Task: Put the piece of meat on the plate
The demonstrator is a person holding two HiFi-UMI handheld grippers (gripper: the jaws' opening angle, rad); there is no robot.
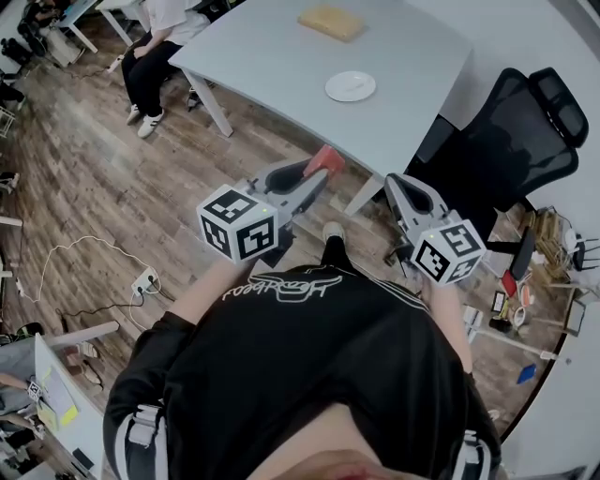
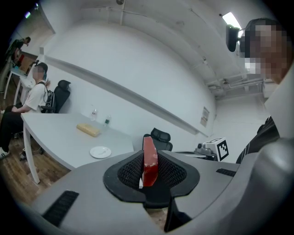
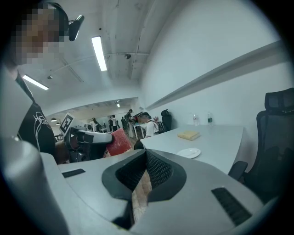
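The step in hand, as we judged it, was carrying the meat to the plate. The grey desk (image 1: 272,66) lay across the top of the head view, well apart from both grippers, which hung over the wood floor in the middle of the frame.

The left gripper (image 2: 149,170) pinched the piece of meat (image 2: 149,159) on edge between its pads, the red slab sticking up past the tips. The right gripper (image 3: 146,158) had its jaws pressed together with nothing between them.

To do it well, we thought the left gripper should keep its squeeze firm and its aim near level, so the thin slab would not slip or tip out. It should cross the desk's near edge toward the white plate (image 1: 351,86) at upper centre, come down low over the plate's middle, and only then spread its jaws. The idle right gripper was best kept to the right, off the path.

Counted in the head view:
- one desk carrying the things
- one black office chair (image 1: 511,141) at right
- one seated person (image 1: 155,56) at upper left
- two grippers
- one yellow block (image 1: 331,22) at the desk's far end
- one plate, bare
- one piece of meat
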